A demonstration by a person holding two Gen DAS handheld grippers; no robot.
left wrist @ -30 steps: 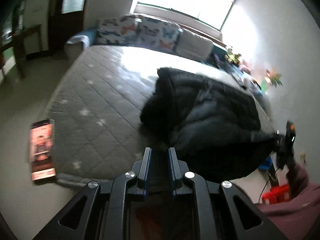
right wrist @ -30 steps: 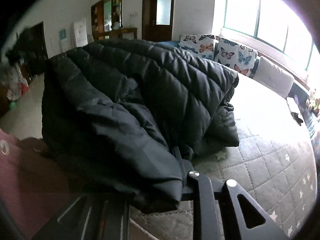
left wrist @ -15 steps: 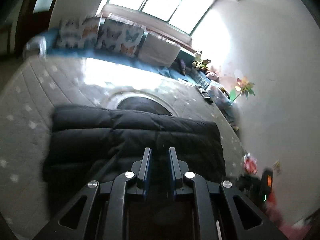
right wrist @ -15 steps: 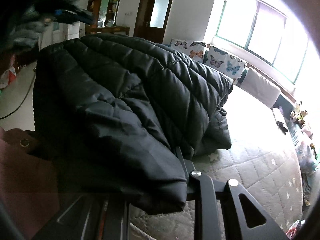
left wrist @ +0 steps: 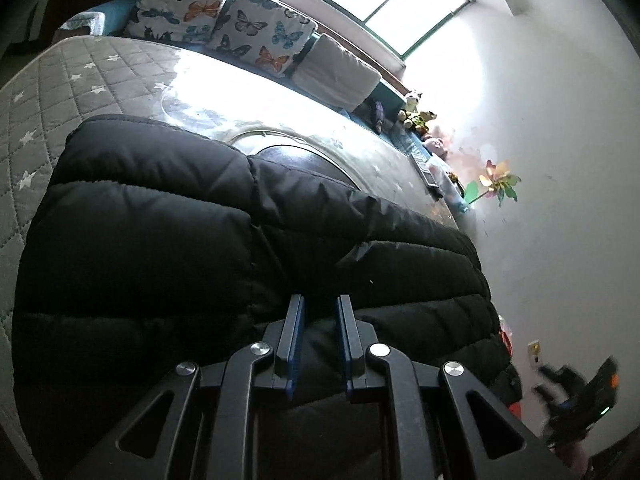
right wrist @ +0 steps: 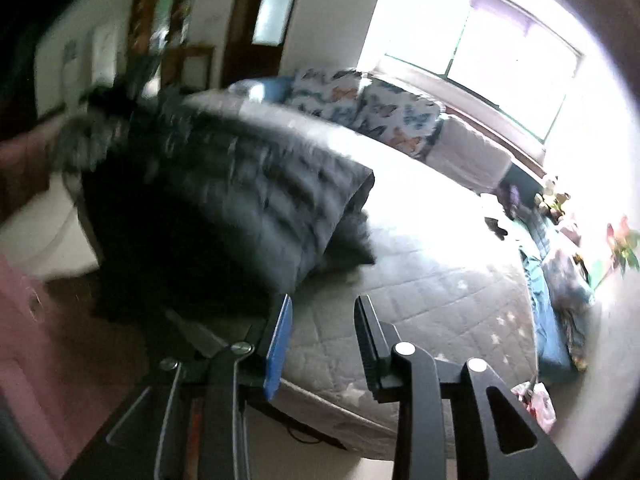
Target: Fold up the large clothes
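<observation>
A black puffer jacket (left wrist: 160, 240) lies folded flat across the near side of the grey quilted bed (left wrist: 60, 80). My left gripper (left wrist: 320, 300) rests low over its near edge, jaws narrow, with dark jacket fabric pinched between the blue pads. In the blurred right wrist view, the jacket (right wrist: 248, 200) bulges to the left of my right gripper (right wrist: 322, 300). That gripper's jaws are opening. Only the bed (right wrist: 420, 280) shows between them, and the jacket's edge lies just beside the left fingertip (right wrist: 284, 304).
Butterfly pillows (left wrist: 224, 20) and a plain cushion (left wrist: 336, 72) line the bed's far side under a bright window. Toys and a paper pinwheel (left wrist: 500, 184) sit along the right wall. A blurred dark device (left wrist: 580, 400) hangs at lower right. Maroon clothing (right wrist: 24, 320) fills the left edge.
The jacket went from a raised heap to lying flat as my left gripper swung over and down onto it. My right gripper let go of the jacket, opened and drew back from it.
</observation>
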